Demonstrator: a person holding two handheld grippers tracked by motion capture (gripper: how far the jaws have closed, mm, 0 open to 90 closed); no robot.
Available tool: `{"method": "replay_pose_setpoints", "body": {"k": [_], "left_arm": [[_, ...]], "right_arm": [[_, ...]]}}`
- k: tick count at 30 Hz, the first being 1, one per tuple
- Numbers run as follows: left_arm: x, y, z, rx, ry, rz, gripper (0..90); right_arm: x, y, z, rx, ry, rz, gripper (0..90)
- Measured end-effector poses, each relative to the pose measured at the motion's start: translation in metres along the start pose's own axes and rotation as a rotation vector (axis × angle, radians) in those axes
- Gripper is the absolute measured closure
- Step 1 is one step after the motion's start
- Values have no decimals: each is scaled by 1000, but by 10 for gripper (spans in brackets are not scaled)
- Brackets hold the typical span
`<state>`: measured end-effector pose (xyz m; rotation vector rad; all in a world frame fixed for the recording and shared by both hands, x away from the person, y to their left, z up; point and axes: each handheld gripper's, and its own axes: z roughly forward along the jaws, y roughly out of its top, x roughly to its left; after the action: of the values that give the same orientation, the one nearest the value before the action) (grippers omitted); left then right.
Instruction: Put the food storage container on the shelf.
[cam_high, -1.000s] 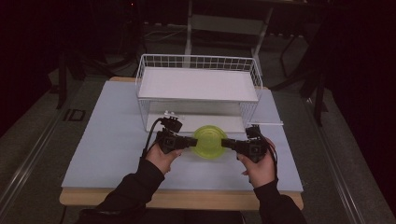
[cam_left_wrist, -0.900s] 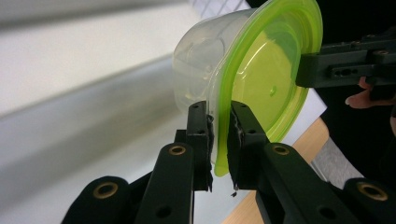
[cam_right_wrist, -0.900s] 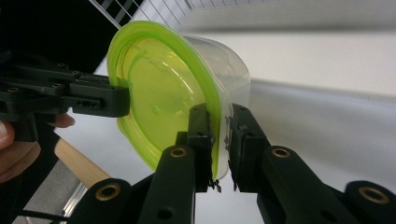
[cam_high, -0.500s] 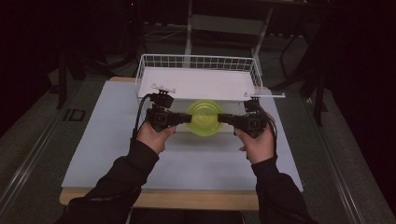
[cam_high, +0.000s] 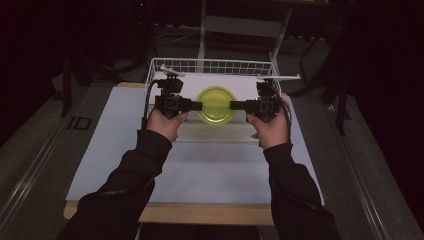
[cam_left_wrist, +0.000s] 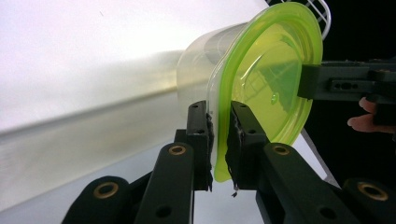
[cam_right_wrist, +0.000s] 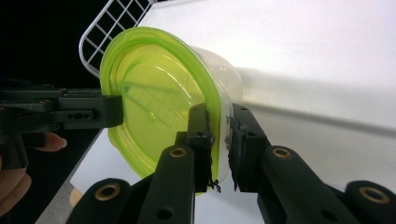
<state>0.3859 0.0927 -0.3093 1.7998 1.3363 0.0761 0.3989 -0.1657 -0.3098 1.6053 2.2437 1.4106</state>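
Since a second ago your container (cam_high: 216, 105) has risen and gone forward from the table (cam_high: 100, 150) to above the wire basket (cam_high: 210, 66). It hangs between both grippers, green lid up, axis upright. Left gripper (cam_left_wrist: 220, 135) and right gripper (cam_right_wrist: 219, 135) each pinch the lid's rim from opposite sides, equally near.

From the high view I couldn't make out the container's (cam_high: 216, 104) clear body beneath its green lid (cam_high: 216, 102). In the left gripper view, the lid's (cam_left_wrist: 268, 88) lower edge sat hidden between the jaws, and glare blurred the tabletop (cam_left_wrist: 84, 56) at upper left.
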Motion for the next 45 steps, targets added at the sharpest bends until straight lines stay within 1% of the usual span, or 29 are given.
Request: {"method": "replay_pose_setpoints", "body": {"k": [3,4,5,6,8,10,11,13,15,17,19,21,23,24,25,26,27,29,31,33,34,36,37,38,39,40,41,44,45], "left_arm": [[2,12,0,-2,17,-13,809],[2,16,0,-2,16,-18,809],[3,18,0,5,13,-19,809],[4,21,1,2,10,-30,809],[6,25,3,-1,15,-34,808],[9,29,5,11,26,-37,807],[11,30,6,10,25,-42,807],[14,33,7,12,10,-59,805],[15,37,8,24,5,-53,799],[16,40,9,15,20,-36,792],[17,42,12,3,19,-31,766],[20,44,13,-19,12,-42,767],[23,45,15,-12,-3,-56,767],[24,46,16,-10,-2,-55,767],[25,46,17,-7,-3,-56,766],[26,46,19,-11,-9,-62,751],[27,46,20,-13,-5,-66,723],[27,46,22,-20,10,-63,673],[27,47,22,-30,11,-62,656],[27,47,23,-28,20,-63,630],[27,46,24,-28,22,-63,609],[28,46,24,-33,30,-55,587],[28,47,23,-43,28,-44,561],[27,47,22,-50,41,-35,530],[28,48,21,-53,44,-37,517],[28,48,19,-54,43,-35,513],[28,48,18,-59,53,-35,513],[27,48,14,-73,64,-26,510],[27,47,12,-87,73,-13,505]], "right_arm": [[1,12,3,4,-8,9,799],[1,16,5,9,-5,19,798],[0,19,6,10,-4,27,798],[-1,22,6,9,-9,30,798],[0,28,8,10,-19,33,797],[1,32,10,20,-28,33,797],[1,35,12,36,-29,40,798],[-1,39,16,45,-30,53,797],[-3,44,18,61,-24,71,797],[-5,49,19,76,-20,80,791],[-6,52,23,78,-29,94,783],[-6,54,27,66,-41,84,773],[-9,57,30,55,-44,102,772],[-9,58,30,50,-49,107,771],[-9,59,32,49,-57,98,761],[-9,60,32,52,-63,97,727],[-10,61,34,52,-64,102,684],[-11,60,38,61,-62,93,642],[-11,60,40,47,-62,89,659],[-11,59,43,45,-41,105,642],[-11,59,44,43,-40,105,631],[-10,59,44,35,-37,109,601],[-10,60,44,31,-32,113,574],[-9,60,44,31,-29,107,564],[-8,60,43,31,-30,102,547],[-7,60,43,27,-32,93,531],[-6,60,41,20,-35,85,530],[-4,60,37,5,-25,83,512],[-3,60,35,0,-27,78,506]]}}
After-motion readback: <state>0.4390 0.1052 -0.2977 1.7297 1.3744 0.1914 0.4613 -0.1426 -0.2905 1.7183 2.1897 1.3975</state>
